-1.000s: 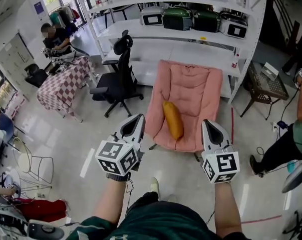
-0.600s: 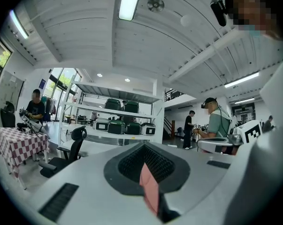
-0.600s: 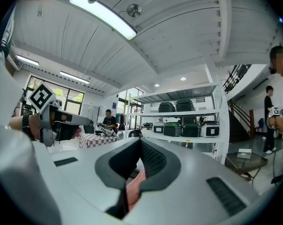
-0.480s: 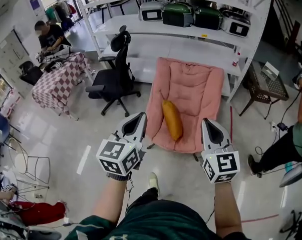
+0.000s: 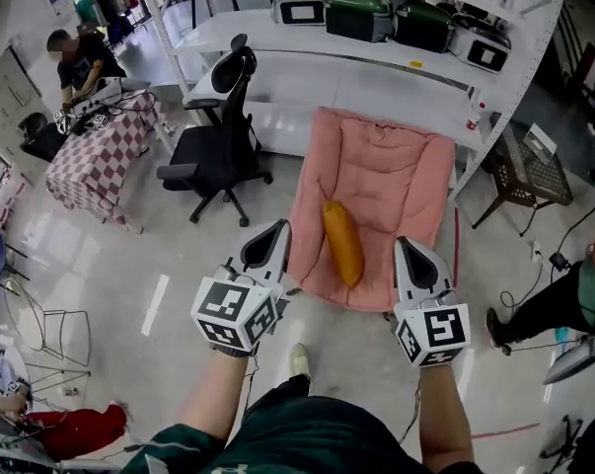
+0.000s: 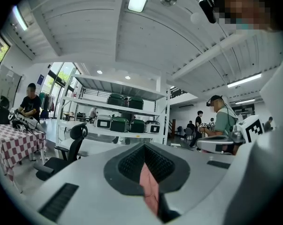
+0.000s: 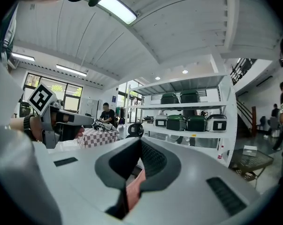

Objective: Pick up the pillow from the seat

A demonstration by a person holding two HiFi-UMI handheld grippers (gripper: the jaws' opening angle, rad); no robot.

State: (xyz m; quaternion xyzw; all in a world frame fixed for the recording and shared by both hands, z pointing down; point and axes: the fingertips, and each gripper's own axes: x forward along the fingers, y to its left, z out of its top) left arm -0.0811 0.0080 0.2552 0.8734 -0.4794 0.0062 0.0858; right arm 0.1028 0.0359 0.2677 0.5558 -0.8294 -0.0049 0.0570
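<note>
**A:** Target location?
**B:** Long orange pillow (image 5: 342,242) lies lengthwise on the seat of the pink padded chair (image 5: 401,176). That is the centre of the head view, a little left of the chair's midline.

**A:** Claws?
**B:** Left gripper (image 5: 268,241) is at lower centre-left and right gripper (image 5: 414,257) at lower centre-right. Both are level and point toward the chair. In the frame they flank the pillow's lower end, apart from it. In each gripper view the jaws stand together, with only a thin pink sliver of chair showing through the slit. Nothing is held.

**A:** Readable writing?
**B:** The marker cube (image 5: 234,312) on each gripper carries black-and-white square patterns only. A yellow tag (image 5: 415,64) on the white shelving (image 5: 307,62) is too small to read.

**A:** Surroundings?
**B:** Black office chair (image 5: 218,136) stands left of the pink one. A red-and-white checked table (image 5: 95,151) is at the left edge. Green and white cases (image 5: 356,13) sit along the top shelf.
</note>
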